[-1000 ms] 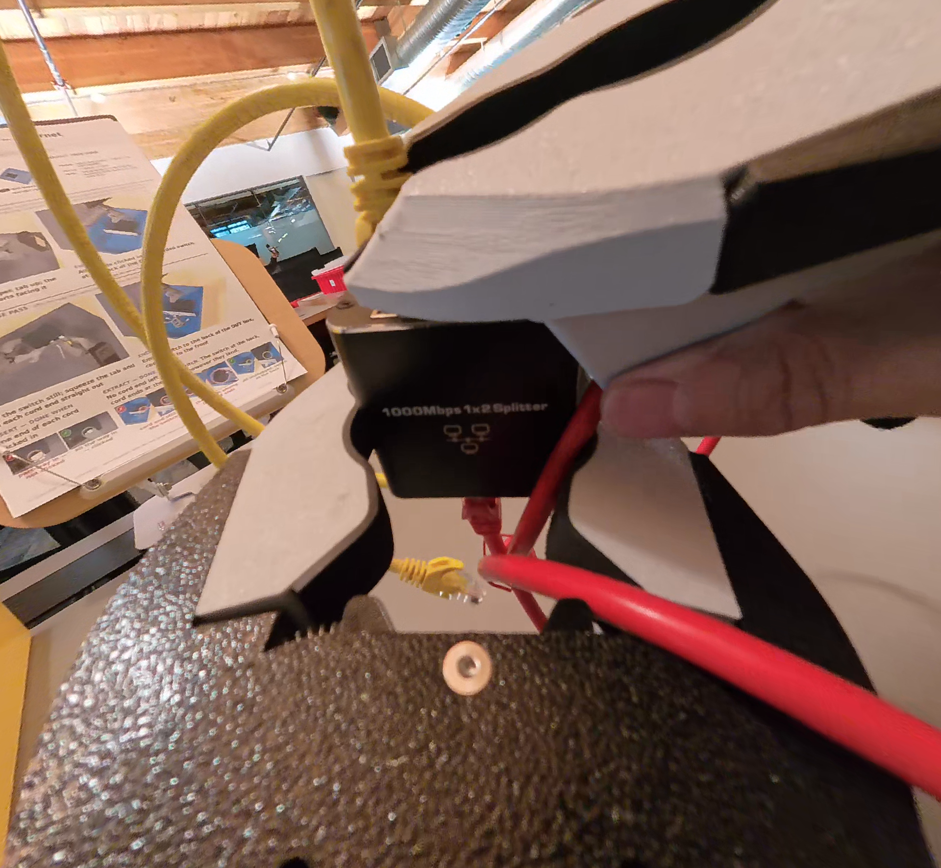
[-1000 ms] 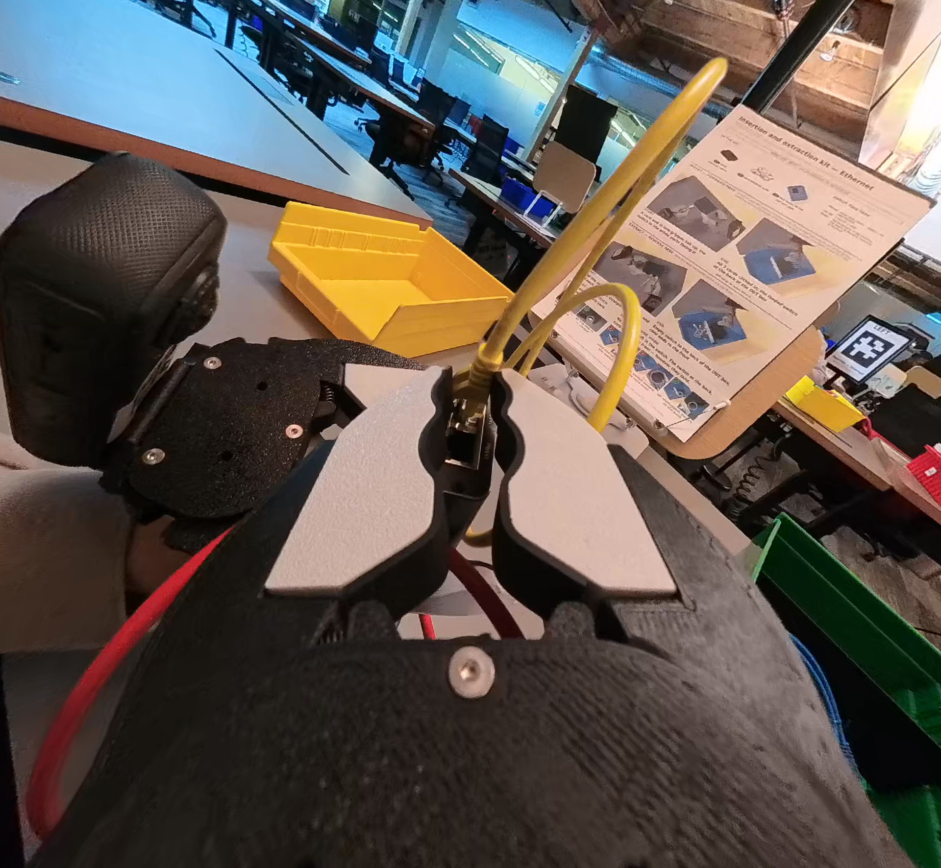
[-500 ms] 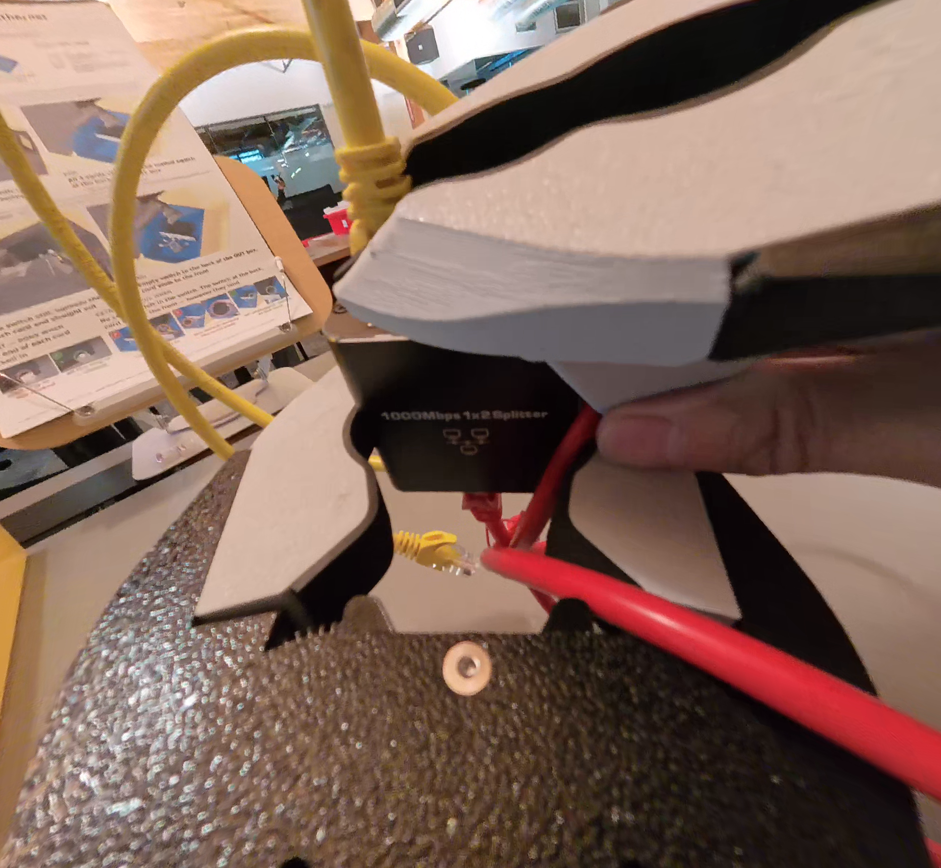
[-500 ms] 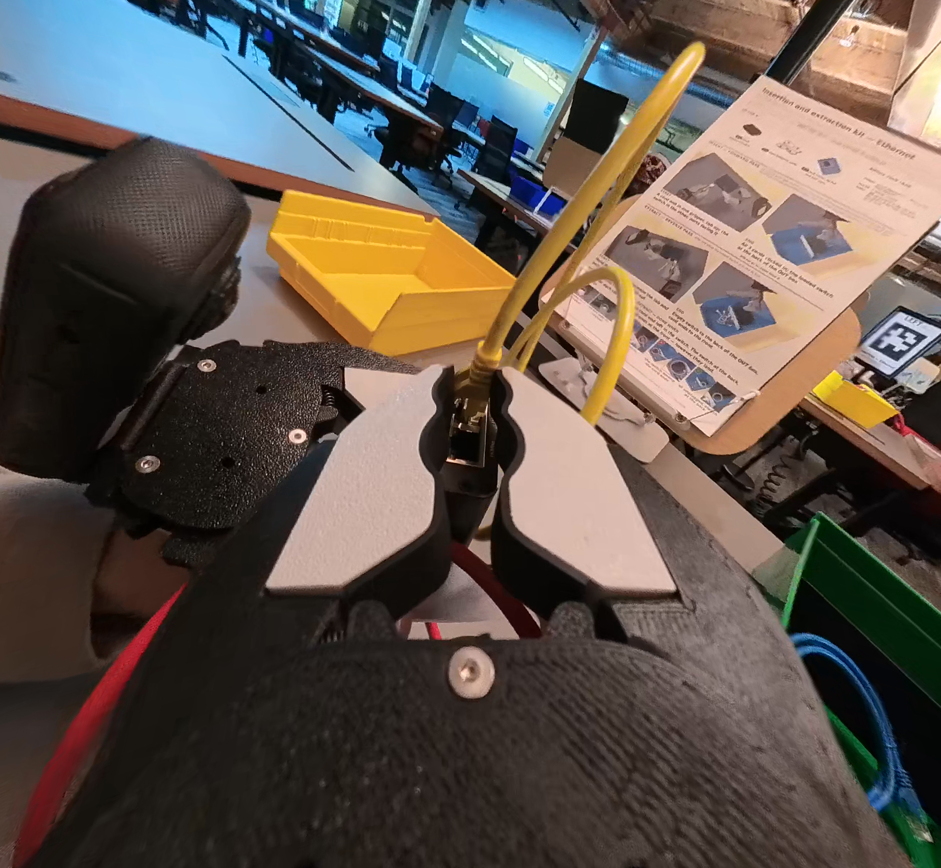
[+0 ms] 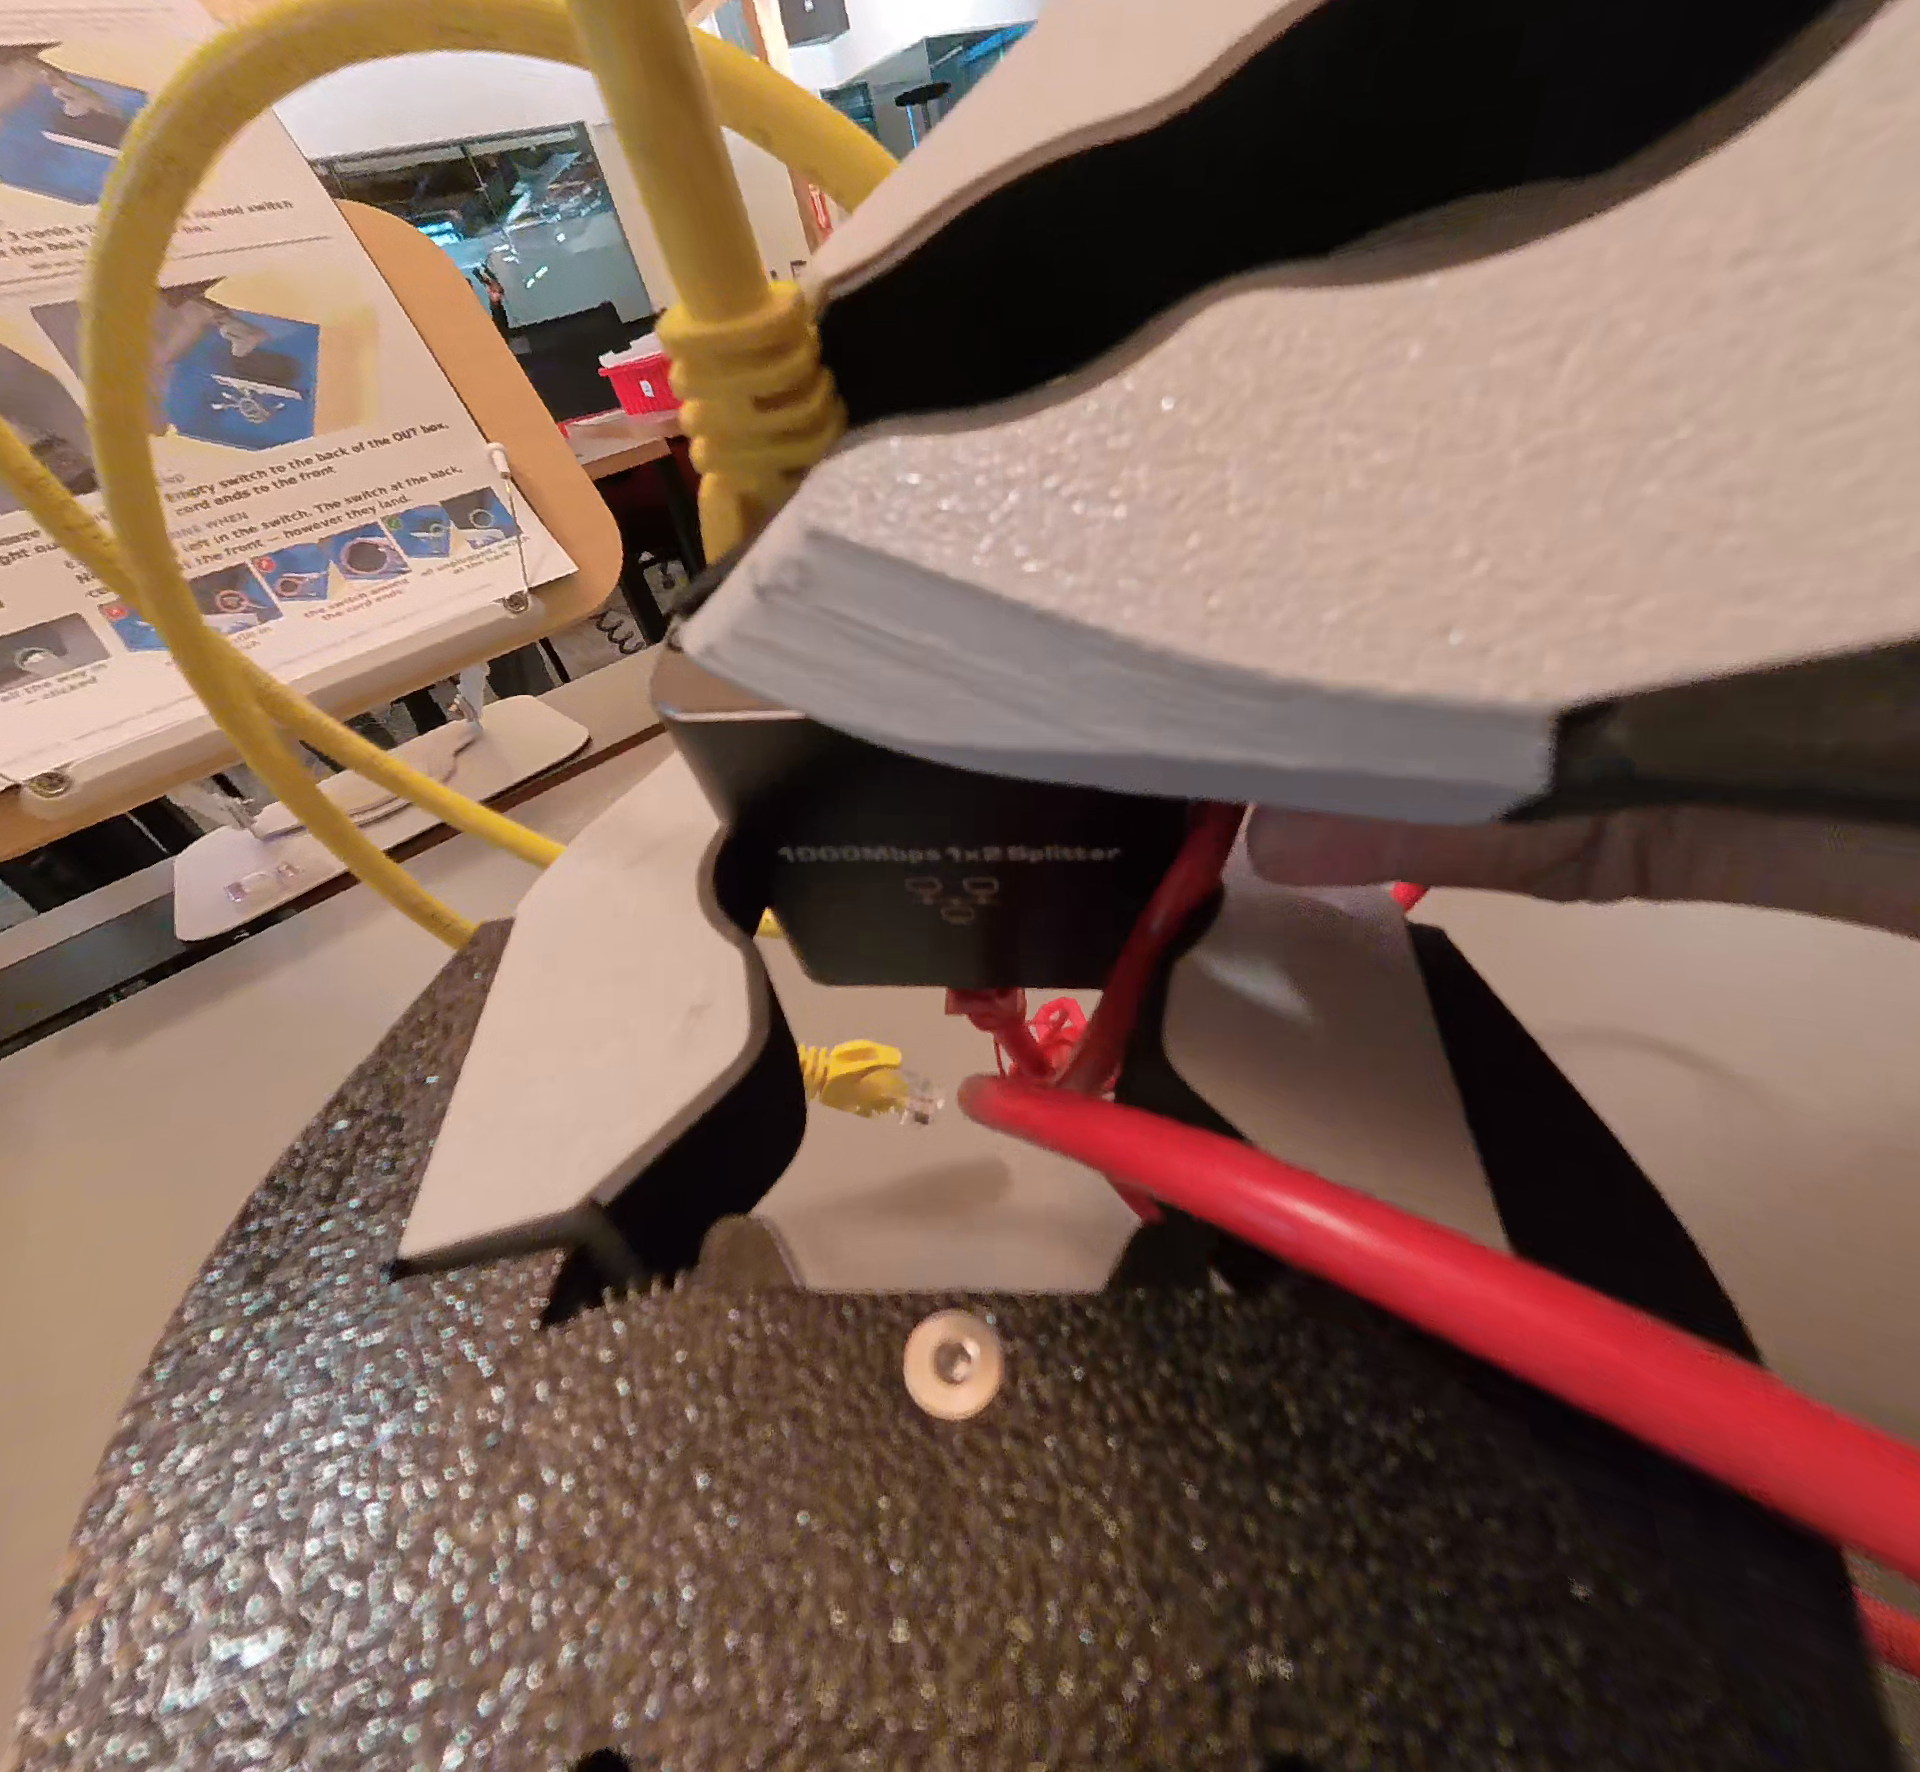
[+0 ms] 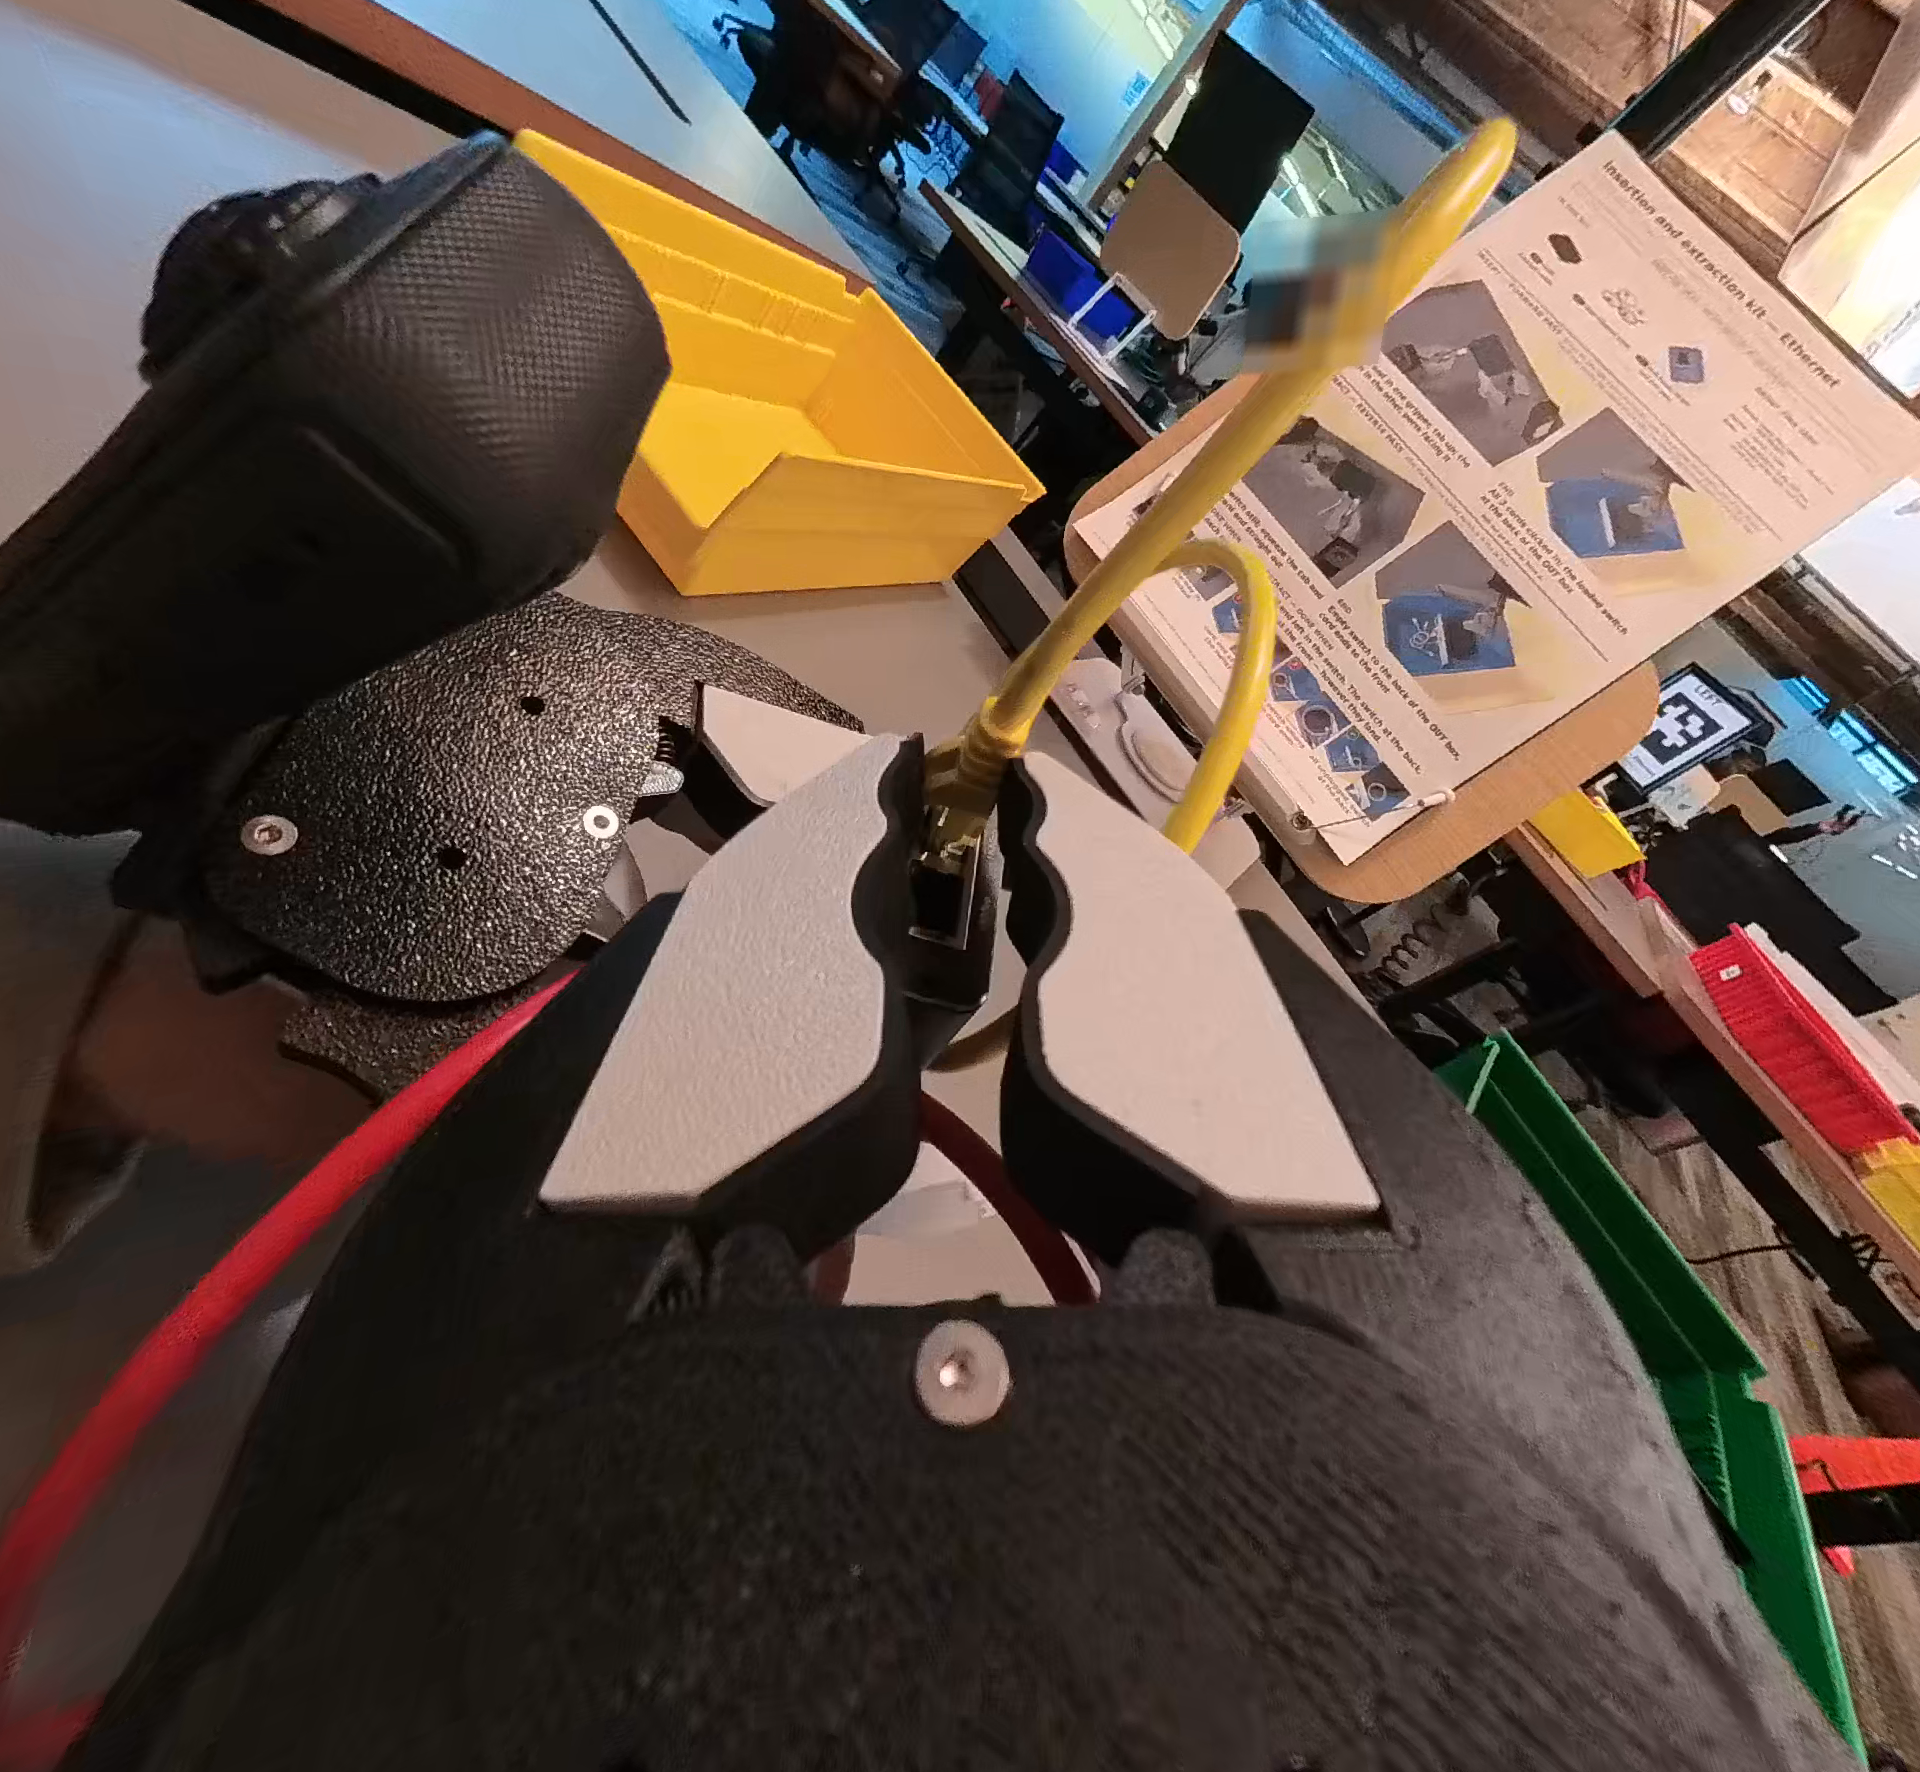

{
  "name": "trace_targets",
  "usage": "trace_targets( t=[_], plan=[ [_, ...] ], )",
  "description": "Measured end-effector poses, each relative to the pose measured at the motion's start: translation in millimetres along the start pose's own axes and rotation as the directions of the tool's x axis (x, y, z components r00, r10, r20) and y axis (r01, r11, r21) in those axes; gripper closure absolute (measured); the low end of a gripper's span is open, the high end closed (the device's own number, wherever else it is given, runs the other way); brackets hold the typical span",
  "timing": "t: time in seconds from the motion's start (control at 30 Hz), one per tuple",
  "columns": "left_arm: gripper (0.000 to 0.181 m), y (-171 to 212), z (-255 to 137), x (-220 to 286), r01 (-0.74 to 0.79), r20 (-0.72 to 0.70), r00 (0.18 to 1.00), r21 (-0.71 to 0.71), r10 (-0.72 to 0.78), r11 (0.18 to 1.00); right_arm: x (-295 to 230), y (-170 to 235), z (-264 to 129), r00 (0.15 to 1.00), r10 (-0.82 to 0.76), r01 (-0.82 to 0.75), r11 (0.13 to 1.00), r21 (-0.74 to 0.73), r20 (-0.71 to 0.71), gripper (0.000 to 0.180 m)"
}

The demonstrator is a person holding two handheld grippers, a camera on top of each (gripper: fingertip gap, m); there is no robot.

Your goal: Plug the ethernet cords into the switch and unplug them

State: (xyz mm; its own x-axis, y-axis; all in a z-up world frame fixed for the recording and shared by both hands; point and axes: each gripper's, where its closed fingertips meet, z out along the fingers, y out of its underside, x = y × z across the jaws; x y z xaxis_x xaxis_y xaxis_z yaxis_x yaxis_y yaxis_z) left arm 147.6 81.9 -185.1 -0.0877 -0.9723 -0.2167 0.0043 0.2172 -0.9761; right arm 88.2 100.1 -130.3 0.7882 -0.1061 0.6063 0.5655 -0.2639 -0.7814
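Observation:
My left gripper [image 5: 966, 901] is shut on the small black switch [image 5: 956, 881], one finger on each side. A red cord [image 5: 1455, 1307] runs into the switch's underside. A loose yellow plug [image 5: 868, 1083] hangs just below it. My right gripper [image 6: 961, 772] is shut on the yellow cord's plug [image 6: 971, 787], which sits at the switch's [image 6: 940, 922] upper port. In the left wrist view the right gripper's fingers [image 5: 1299, 527] loom over the switch, clamped on the yellow plug boot [image 5: 753, 382]. The yellow cord [image 6: 1143, 559] loops up and away. The left gripper's body [image 6: 416, 818] is at the left.
A yellow bin [image 6: 831, 517] stands on the grey table [image 6: 862, 642] behind the grippers. An instruction sheet on a clipboard stand [image 6: 1507, 496] is at the back right. A green bin [image 6: 1662, 1327] is at the right. A person's finger [image 5: 1382, 855] rests beside the switch. My right fingertips sit around 7 cm from my left ones.
Both grippers have tilted together, so the right wrist view has rolled and the stand has shifted in the left wrist view. Both grips are unchanged.

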Motion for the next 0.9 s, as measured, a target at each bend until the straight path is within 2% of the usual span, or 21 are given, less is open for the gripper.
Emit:
trace_targets(
  t=[0.6, 0.9],
  plan=[
    [0.105, 12.5, 1.3, -3.1, -0.007, 0.015, 1.000, -0.061, 0.007, 0.998, -2.0, 8.3, 2.3, 0.987, -0.147, 0.149, 0.988, -0.042, 0.062, 0.162],
    [0.105, 10.5, -0.7, 0.5, -0.095, -0.012, 0.995, -0.071, 0.095, 0.993, -1.1, 7.1, -5.8, 0.980, -0.159, 0.166, 0.985, -0.055, 0.123, 0.167]
  ],
)
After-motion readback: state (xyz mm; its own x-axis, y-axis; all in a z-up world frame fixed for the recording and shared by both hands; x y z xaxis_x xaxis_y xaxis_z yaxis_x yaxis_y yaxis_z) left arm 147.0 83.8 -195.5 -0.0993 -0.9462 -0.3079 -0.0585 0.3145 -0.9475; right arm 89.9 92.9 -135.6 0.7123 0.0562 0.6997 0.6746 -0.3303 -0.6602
